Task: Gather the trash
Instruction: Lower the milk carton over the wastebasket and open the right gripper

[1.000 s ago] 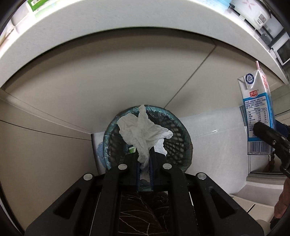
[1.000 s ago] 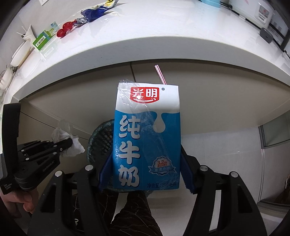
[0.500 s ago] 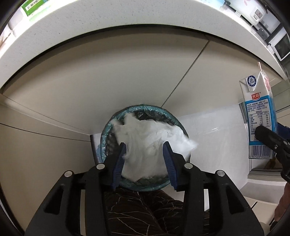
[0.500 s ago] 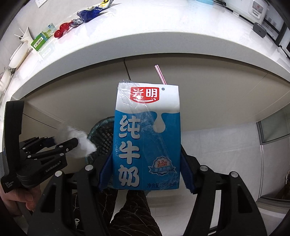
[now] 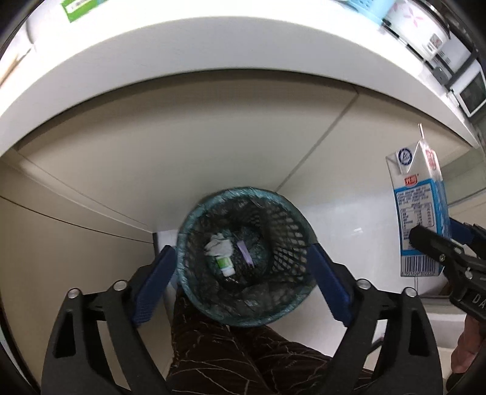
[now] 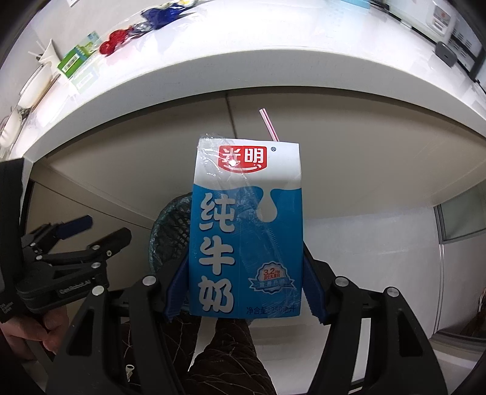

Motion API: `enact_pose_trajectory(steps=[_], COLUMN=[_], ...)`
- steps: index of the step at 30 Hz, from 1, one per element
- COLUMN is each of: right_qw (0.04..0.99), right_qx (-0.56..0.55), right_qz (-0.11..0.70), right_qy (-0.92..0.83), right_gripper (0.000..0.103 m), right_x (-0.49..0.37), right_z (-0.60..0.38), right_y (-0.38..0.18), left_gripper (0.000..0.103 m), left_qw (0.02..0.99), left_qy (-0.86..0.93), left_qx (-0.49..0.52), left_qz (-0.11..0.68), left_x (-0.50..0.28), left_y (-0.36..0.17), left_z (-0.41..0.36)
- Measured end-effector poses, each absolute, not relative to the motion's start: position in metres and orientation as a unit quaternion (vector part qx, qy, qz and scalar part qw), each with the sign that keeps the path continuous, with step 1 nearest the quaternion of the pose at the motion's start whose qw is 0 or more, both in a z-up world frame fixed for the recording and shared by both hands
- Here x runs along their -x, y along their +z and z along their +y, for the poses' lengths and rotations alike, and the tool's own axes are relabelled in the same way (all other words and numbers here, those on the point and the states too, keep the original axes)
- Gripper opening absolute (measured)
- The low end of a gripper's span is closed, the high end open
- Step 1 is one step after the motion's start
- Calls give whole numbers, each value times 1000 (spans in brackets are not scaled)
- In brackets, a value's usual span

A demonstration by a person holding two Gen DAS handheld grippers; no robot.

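Note:
A round mesh trash bin [image 5: 279, 297] with a teal liner stands on the floor below the counter. A crumpled white tissue [image 5: 217, 247] lies at its bottom beside a small green-labelled tube [image 5: 225, 265]. My left gripper [image 5: 243, 273] is open and empty right above the bin, its blue pads either side of the rim. My right gripper [image 6: 244, 285] is shut on a blue and white milk carton [image 6: 246, 231] with a red-striped straw, held upright to the right of the bin [image 6: 171, 234]. The carton also shows in the left wrist view [image 5: 420, 212].
A white counter [image 6: 273, 70] overhangs beige cabinet doors behind the bin. On it lie a green box [image 6: 76, 57], red and blue wrappers [image 6: 142, 27] and appliances at the far right. My patterned trouser leg [image 5: 231, 358] is below the bin. White floor lies to the right.
My left gripper opened wide and let go of the tissue, which fell to the bottom of the bin. The right gripper still holds the carton in about the same place.

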State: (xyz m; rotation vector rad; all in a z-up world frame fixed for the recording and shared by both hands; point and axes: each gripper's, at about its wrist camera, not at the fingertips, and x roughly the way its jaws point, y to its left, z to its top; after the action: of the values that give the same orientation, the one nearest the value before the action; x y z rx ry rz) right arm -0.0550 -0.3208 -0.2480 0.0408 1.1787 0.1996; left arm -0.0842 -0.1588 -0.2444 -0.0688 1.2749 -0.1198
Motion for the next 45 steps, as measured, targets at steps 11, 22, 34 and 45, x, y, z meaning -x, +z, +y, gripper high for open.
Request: enact_pose_trajectory(steps=[11, 22, 34, 45], right_qw=[815, 796, 787, 812], right_qx=[13, 56, 74, 54], right_qz=[561, 574, 583, 560], right_qy=[145, 184, 188, 153], right_gripper=[62, 62, 63, 88], right_x=[51, 47, 47, 48], right_z=[-278, -243, -232, -254], right_y=[-266, -285, -284, -256], left_gripper=[97, 97, 97, 97], left_qw=[803, 797, 796, 802], left_qy=[-14, 34, 49, 48], left_qx=[49, 80, 92, 78], left_qz=[594, 598, 596, 590], left_x=[88, 103, 111, 109], left_y=[-244, -246, -244, -240], left_z=[-114, -66, -53, -57])
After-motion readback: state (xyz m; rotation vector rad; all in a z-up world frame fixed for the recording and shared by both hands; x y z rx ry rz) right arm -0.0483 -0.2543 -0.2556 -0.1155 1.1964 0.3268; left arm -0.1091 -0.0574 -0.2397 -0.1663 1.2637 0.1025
